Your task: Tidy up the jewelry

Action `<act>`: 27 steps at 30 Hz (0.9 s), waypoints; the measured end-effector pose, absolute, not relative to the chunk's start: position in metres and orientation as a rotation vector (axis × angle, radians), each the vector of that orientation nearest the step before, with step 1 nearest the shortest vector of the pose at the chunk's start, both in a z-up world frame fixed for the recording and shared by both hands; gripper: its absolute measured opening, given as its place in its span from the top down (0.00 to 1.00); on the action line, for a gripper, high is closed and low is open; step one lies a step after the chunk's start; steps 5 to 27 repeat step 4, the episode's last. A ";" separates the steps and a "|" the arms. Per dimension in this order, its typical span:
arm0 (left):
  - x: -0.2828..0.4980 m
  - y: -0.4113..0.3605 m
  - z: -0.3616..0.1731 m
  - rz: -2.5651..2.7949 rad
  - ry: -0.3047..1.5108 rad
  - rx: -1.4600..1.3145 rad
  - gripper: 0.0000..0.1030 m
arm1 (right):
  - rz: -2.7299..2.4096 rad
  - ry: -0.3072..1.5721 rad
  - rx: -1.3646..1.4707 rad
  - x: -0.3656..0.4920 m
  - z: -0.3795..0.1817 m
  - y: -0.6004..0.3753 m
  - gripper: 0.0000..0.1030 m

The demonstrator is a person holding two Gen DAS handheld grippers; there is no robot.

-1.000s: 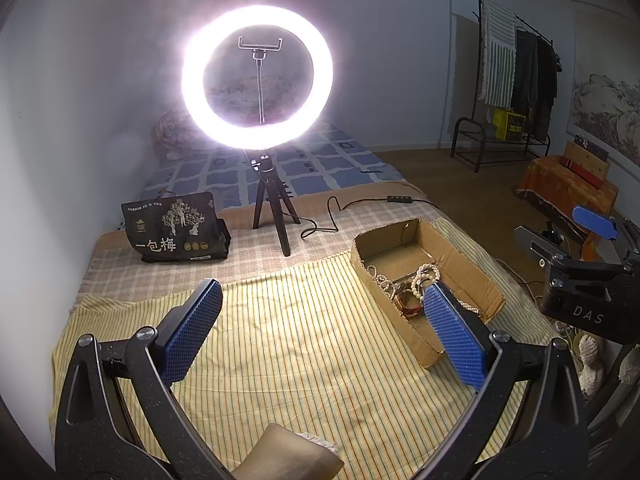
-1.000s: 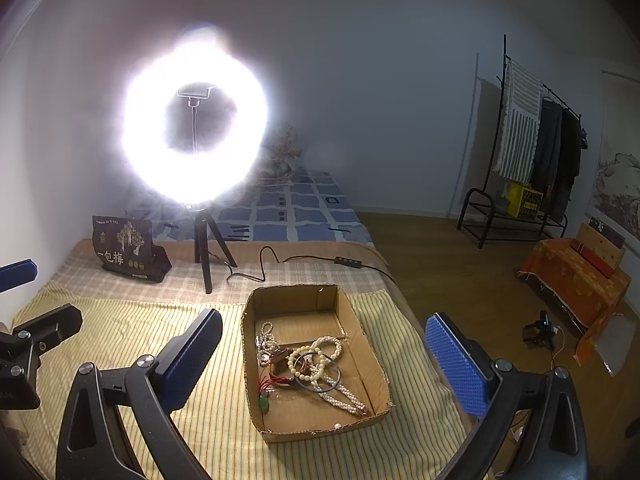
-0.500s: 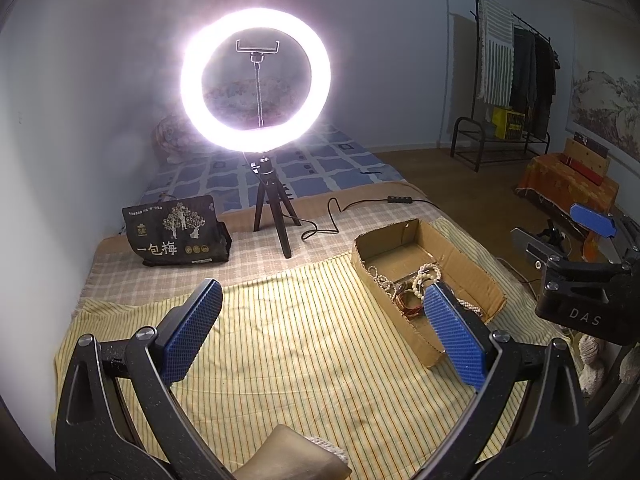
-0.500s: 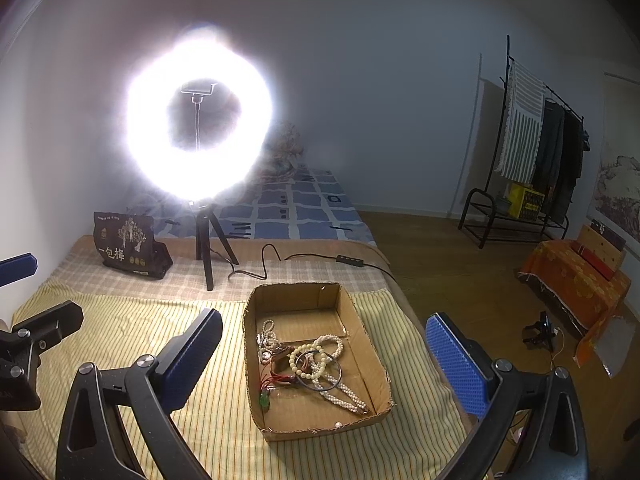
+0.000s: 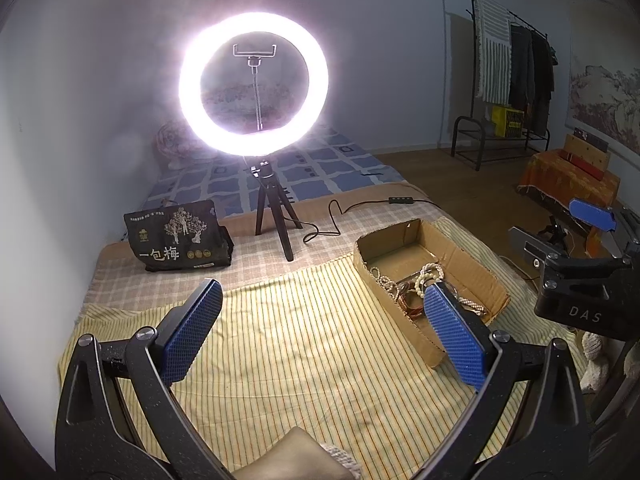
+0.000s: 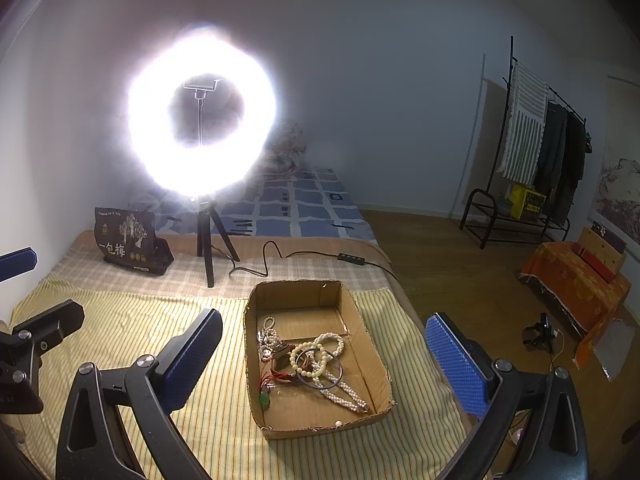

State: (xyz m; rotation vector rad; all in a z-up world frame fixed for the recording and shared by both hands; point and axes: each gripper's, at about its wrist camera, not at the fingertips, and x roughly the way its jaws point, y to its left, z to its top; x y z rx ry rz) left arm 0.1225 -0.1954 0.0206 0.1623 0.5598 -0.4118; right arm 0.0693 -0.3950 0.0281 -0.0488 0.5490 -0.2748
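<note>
Striped bedspread (image 6: 120,332), ring light (image 5: 253,84), cardboard box (image 6: 372,360), jewelry (image 6: 316,360)

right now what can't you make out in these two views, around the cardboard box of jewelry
- Tangled jewelry in the open brown cardboard box: right wrist view, pieces overlap, so no count.
- Same pile in the left wrist view: the left gripper, its blue right pad and the box's near wall cover part.
- White ring light on its tripod: right wrist view, glare blurs its rim.
- Right gripper: open, holding nothing.

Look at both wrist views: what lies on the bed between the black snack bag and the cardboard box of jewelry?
Between the black snack bag and the cardboard box stand the ring light's tripod legs, with its black cable trailing. Both views show it.
</note>
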 end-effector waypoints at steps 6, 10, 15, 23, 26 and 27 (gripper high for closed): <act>0.123 -0.193 0.020 -0.398 0.554 0.166 0.01 | -0.274 0.548 -0.051 0.071 0.027 -0.394 0.00; 0.123 -0.193 0.020 -0.398 0.554 0.166 0.01 | -0.274 0.548 -0.051 0.071 0.027 -0.394 0.00; 0.123 -0.193 0.020 -0.398 0.554 0.166 0.01 | -0.274 0.548 -0.051 0.071 0.027 -0.394 0.00; 0.123 -0.193 0.020 -0.398 0.554 0.166 0.01 | -0.274 0.548 -0.051 0.071 0.027 -0.394 0.00; 0.123 -0.193 0.020 -0.398 0.554 0.166 0.01 | -0.274 0.548 -0.051 0.071 0.027 -0.394 0.00; 0.123 -0.193 0.020 -0.398 0.554 0.166 0.01 | -0.274 0.548 -0.051 0.071 0.027 -0.394 0.00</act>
